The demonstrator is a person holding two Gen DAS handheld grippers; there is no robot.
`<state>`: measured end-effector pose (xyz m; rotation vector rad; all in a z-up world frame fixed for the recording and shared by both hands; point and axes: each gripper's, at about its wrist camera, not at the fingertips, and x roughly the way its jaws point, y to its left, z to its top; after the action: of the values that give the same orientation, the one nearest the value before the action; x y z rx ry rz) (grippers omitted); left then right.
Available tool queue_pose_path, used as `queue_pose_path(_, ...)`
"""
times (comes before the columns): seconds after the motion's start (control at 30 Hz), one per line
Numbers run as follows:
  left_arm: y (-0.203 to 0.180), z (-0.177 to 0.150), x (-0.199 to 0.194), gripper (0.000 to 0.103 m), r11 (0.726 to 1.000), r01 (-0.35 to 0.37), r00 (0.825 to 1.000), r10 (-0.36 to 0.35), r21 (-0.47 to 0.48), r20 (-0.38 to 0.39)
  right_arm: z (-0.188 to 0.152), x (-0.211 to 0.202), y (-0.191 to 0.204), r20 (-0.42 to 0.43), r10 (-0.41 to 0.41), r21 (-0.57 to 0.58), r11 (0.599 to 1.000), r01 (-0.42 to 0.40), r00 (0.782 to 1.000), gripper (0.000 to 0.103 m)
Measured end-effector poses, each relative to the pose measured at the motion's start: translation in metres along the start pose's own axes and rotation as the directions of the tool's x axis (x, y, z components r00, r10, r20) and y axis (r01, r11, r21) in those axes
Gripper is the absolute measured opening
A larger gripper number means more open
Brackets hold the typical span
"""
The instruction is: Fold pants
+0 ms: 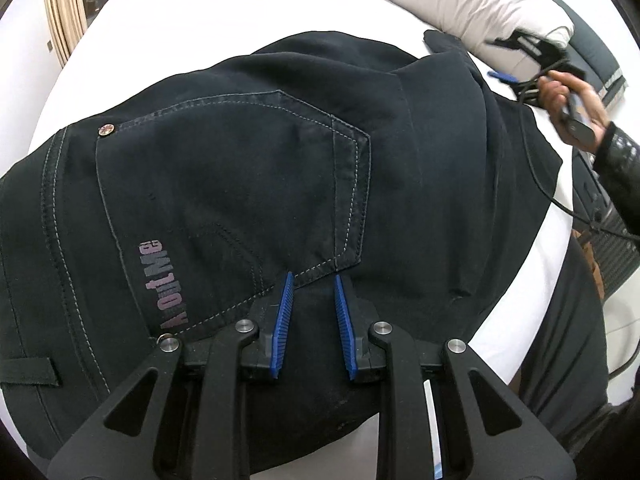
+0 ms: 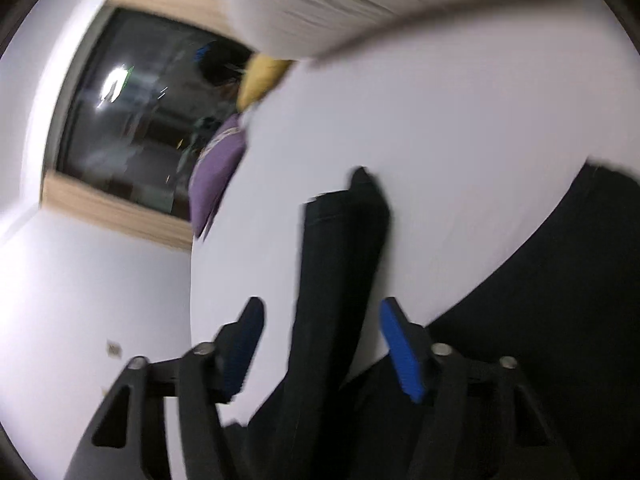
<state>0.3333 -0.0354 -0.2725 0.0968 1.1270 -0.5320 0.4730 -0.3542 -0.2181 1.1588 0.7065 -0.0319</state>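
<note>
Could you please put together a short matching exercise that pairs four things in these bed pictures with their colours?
Things:
1. pants
2. cushion by the window
3. bed sheet
4. finger pads of the left hand-held gripper

Colours:
A. white
B. blue
C. purple
D. black

Pairs: 1-D, 2-C, 3-A, 4-B
</note>
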Motion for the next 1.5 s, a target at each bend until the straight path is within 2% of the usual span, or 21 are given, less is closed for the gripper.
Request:
queue_pose_path(0.07,0.003,-0.002,-0.002,0.021,1.0,-0.004,1.0,0.004,-0.002,0.001,0.018,0.022,-0.013,-0.042,-0.026,0.057,0.998,0.029,0.999,0.056)
queue_pose_path(0.13,0.008,-0.005,-0.006,0.021,1.0,-0.006,1.0,0.006,-0.004,0.003,0.017,0.035,-0.013,-0.083,-0.043,0.046,0.998,0.047,0.996,0.054)
queue_pose_path(0.17,0.009,-0.005,-0.006,0.021,1.0,-0.005,1.0,0.005,-0.004,0.004,0.016,0.037,-0.012,-0.093,-0.031,0.037,0.999,0.035,0.995,0.053)
queue_pose_path(0.27,0.008,-0.003,-0.005,0.021,1.0,-0.005,1.0,0.005,0.0,0.003,0.013,0.043,-0.002,-0.109,0.025,0.009,1.0,-0.024,0.994,0.037)
queue_pose_path(0.43,0.005,-0.003,-0.006,0.021,1.0,-0.007,1.0,0.007,0.004,0.005,0.019,0.036,0.016,-0.082,0.04,-0.039,0.998,-0.043,0.996,0.029)
queue_pose_path(0.53,0.005,-0.003,-0.007,0.021,1.0,-0.008,1.0,0.008,0.004,0.008,0.02,0.035,0.023,-0.08,0.032,-0.053,0.998,-0.037,0.996,0.028)
queue_pose_path(0.6,0.004,-0.005,-0.007,0.021,1.0,-0.008,1.0,0.008,0.005,0.01,0.023,0.04,0.027,-0.084,0.055,-0.046,0.997,-0.059,0.995,0.028)
queue_pose_path(0.77,0.001,-0.006,-0.007,0.021,1.0,-0.016,1.0,0.016,0.008,0.012,0.024,0.061,0.023,-0.139,0.06,-0.019,0.998,-0.063,0.989,0.028)
queue_pose_path(0.87,-0.002,-0.007,-0.008,0.021,1.0,-0.02,1.0,0.02,0.009,0.014,0.028,0.059,0.006,-0.104,0.031,0.047,0.999,-0.026,0.994,0.028)
queue_pose_path(0.97,-0.003,-0.008,-0.009,0.021,1.0,-0.021,1.0,0.021,0.008,0.014,0.028,0.049,0.0,-0.053,0.047,0.067,0.997,-0.043,0.997,0.028)
queue_pose_path(1.03,-0.004,-0.008,-0.009,0.021,1.0,-0.021,1.0,0.021,0.013,0.015,0.028,0.053,0.0,-0.085,0.035,0.052,0.998,-0.03,0.996,0.028)
queue_pose_path(1.17,-0.004,-0.008,-0.01,0.021,1.0,-0.023,1.0,0.023,0.012,0.015,0.033,0.06,-0.002,-0.095,0.112,0.086,0.991,-0.104,0.989,0.028)
queue_pose_path(1.3,-0.004,-0.009,-0.01,0.021,1.0,-0.023,1.0,0.023,0.014,0.014,0.034,0.058,0.018,-0.087,0.182,0.021,0.983,-0.181,0.979,0.026)
queue_pose_path(1.47,-0.004,-0.01,-0.01,0.021,1.0,-0.026,1.0,0.026,0.015,0.015,0.04,0.073,0.025,-0.098,0.14,0.003,0.99,-0.14,0.985,0.022)
queue_pose_path(1.5,-0.005,-0.01,-0.01,0.021,1.0,-0.028,1.0,0.027,0.015,0.016,0.041,0.075,0.024,-0.096,0.126,0.003,0.992,-0.127,0.987,0.018)
